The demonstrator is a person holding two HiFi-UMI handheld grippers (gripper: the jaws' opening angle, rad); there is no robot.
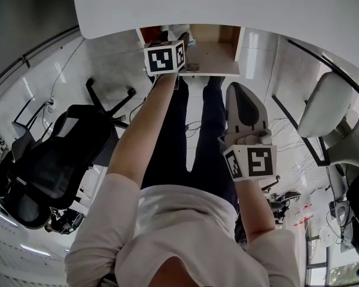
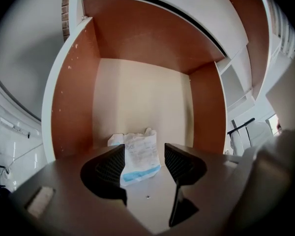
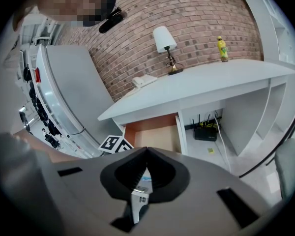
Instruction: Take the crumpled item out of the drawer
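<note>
Off to the left gripper's left a black office chair (image 1: 54,160) stands on the shiny floor, well clear of the action. The left gripper (image 2: 143,156) is stretched out ahead of the person, under the edge of the white desk (image 1: 227,5) and right into the open drawer (image 2: 73,102). Its jaws stand wide apart, one to each side of the crumpled wrapper (image 2: 137,144). The wrapper, white with a blue band along its lower edge, lies on the pale drawer floor in the gap between the jaws, its top end reaching just beyond the tips. The left jaw overlaps the wrapper's edge, but whether either jaw touches it cannot be told, and nothing is clamped. Brown drawer walls rise on both sides of the gripper, with the cream floor running on past the wrapper. Over to the right, the right gripper (image 3: 146,150) hangs back close to the person's body, well apart from the drawer, with its jaw tips pressed together and nothing gripped. Far ahead of it on the desk top, against the brick wall, stand a small lamp (image 3: 163,41) and, further right, a yellow bottle (image 3: 221,49).
</note>
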